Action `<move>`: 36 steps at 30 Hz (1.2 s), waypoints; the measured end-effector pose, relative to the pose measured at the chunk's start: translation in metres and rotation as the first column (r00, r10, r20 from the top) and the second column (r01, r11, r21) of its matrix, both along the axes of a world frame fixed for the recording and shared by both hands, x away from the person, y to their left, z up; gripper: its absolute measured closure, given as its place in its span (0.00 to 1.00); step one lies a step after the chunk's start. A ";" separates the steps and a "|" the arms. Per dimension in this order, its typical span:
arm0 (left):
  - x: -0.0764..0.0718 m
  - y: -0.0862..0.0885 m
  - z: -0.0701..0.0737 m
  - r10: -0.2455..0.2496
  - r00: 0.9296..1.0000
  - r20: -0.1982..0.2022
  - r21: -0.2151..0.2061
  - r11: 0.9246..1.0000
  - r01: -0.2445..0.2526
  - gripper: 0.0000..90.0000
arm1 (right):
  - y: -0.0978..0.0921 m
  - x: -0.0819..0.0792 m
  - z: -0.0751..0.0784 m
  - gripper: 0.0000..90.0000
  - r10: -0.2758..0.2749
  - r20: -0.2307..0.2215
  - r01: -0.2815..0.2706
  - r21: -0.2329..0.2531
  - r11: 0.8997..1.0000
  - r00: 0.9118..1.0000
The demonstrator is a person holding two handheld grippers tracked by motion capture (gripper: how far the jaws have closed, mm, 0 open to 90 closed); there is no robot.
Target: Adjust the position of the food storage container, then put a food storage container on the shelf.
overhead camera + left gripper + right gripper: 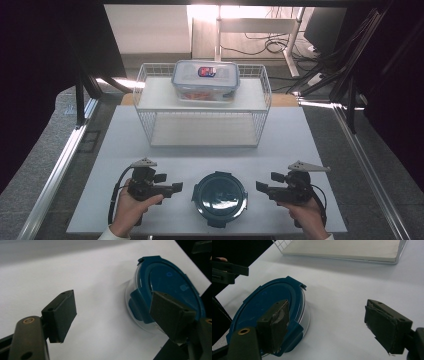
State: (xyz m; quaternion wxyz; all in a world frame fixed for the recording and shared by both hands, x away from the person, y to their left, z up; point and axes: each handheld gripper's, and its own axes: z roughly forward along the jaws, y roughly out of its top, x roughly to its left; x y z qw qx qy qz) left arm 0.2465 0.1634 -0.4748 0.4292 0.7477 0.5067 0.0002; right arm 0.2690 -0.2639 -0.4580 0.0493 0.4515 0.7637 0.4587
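A round clear container with a dark blue clip lid (219, 197) sits near the table's front edge, between my two grippers. My left gripper (175, 188) is held to its left, pointing at it, open and empty. In the left gripper view the blue lid (172, 287) lies just behind the right jaw, with my gripper (120, 315) wide open. My right gripper (260, 187) is at the container's right, also open. In the right gripper view the lid (262, 305) lies behind the left jaw of my gripper (332, 322).
A white wire shelf rack (145, 80) stands at the table's far middle, with a rectangular clear box with a blue-rimmed lid (206, 80) on its upper shelf. Its lower shelf (352, 247) is bare. The white table (300, 145) ends close behind my hands.
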 end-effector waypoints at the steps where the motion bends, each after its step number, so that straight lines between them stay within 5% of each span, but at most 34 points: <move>1: 0.000 0.000 0.000 0.000 1.000 0.001 -0.003 1.000 0.000 0.23 | 0.000 0.000 0.000 0.22 0.000 0.000 0.000 0.000 1.000 1.000; 9: -0.005 0.004 0.003 0.012 1.000 0.010 -0.005 1.000 -0.012 0.21 | 0.000 0.003 0.001 0.22 -0.003 -0.006 0.003 0.001 1.000 1.000; 23: 0.008 -0.010 -0.005 -0.053 0.996 -0.065 -0.117 0.992 0.045 0.17 | 0.014 -0.015 -0.004 0.18 -0.014 -0.098 0.019 0.045 0.999 0.995; 29: 0.016 -0.023 -0.012 -0.102 0.988 -0.114 -0.172 0.982 0.081 0.15 | 0.024 -0.019 -0.015 0.16 -0.024 -0.184 0.043 0.102 0.994 0.983; 36: 0.021 -0.035 -0.023 -0.140 0.977 -0.158 -0.176 0.978 0.111 0.15 | 0.035 -0.019 -0.032 0.16 -0.013 -0.269 0.051 0.134 0.990 0.963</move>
